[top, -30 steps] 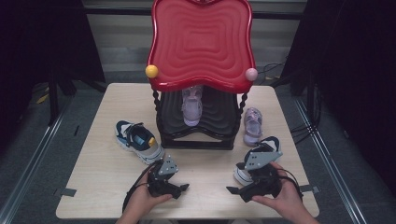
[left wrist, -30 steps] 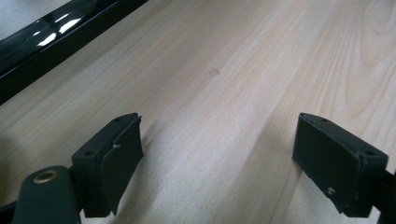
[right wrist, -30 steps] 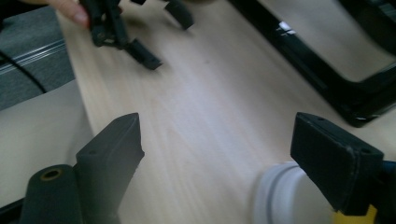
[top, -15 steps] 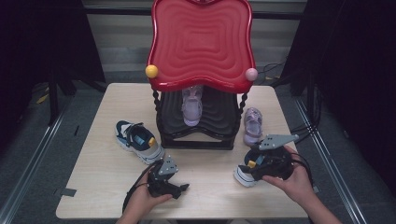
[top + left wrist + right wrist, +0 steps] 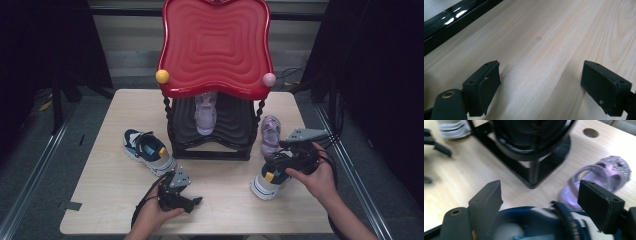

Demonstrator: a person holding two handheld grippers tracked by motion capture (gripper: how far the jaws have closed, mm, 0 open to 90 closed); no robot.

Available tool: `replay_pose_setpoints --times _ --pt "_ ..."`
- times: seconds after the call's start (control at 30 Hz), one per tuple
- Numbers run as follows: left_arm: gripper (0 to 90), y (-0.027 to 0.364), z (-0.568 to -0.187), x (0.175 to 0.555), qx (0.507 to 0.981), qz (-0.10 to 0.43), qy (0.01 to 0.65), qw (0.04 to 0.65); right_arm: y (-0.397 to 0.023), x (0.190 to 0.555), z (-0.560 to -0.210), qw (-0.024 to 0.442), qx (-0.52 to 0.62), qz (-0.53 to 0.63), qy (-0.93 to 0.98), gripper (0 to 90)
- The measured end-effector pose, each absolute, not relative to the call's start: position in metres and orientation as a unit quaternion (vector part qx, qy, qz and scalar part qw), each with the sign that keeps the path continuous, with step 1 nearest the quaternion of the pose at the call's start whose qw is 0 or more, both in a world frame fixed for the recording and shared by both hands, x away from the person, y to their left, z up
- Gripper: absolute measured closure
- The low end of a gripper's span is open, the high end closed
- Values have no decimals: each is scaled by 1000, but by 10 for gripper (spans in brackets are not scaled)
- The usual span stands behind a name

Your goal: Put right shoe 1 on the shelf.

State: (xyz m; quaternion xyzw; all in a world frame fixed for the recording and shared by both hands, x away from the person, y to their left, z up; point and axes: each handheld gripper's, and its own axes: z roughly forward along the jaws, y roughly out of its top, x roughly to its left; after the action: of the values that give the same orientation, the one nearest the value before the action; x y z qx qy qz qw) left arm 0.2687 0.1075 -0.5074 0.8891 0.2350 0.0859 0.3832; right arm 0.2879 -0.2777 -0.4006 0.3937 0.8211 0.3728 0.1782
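R gripper [image 5: 541, 207] had its fingers [image 5: 599, 205] spread wide and just easing inward, straddling the collar of the navy/white sneaker [image 5: 270, 181] at the desk's right-front, w/ the shoe between them but pads not yet pressing, as far as the right gripper view showed. To do this grab well, I'd judge: centre both fingers on the collar/heel walls, not the loose pull-loop, close square so the shoe won't twist, & keep clear of the lilac sandal [image 5: 599, 176] just beyond. L gripper [image 5: 176, 196] sat near the front edge, fingers [image 5: 484, 85] apart w/ nothing between, over bare desk [image 5: 549, 50]. Count: 2 sneakers, the other one [image 5: 148, 151] left of the rack; 2 lilac sandals, 1 on the desk, 1 [image 5: 205, 111] on the rack's lower shelf; 1 red-topped shoe rack [image 5: 215, 45]; 2 grippers.
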Motion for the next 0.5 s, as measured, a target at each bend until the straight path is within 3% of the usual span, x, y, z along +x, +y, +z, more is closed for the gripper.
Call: replay_pose_setpoints --times 0.5 --pt "150 108 -507 269 889 86 235 383 -296 328 -415 212 458 365 782 305"
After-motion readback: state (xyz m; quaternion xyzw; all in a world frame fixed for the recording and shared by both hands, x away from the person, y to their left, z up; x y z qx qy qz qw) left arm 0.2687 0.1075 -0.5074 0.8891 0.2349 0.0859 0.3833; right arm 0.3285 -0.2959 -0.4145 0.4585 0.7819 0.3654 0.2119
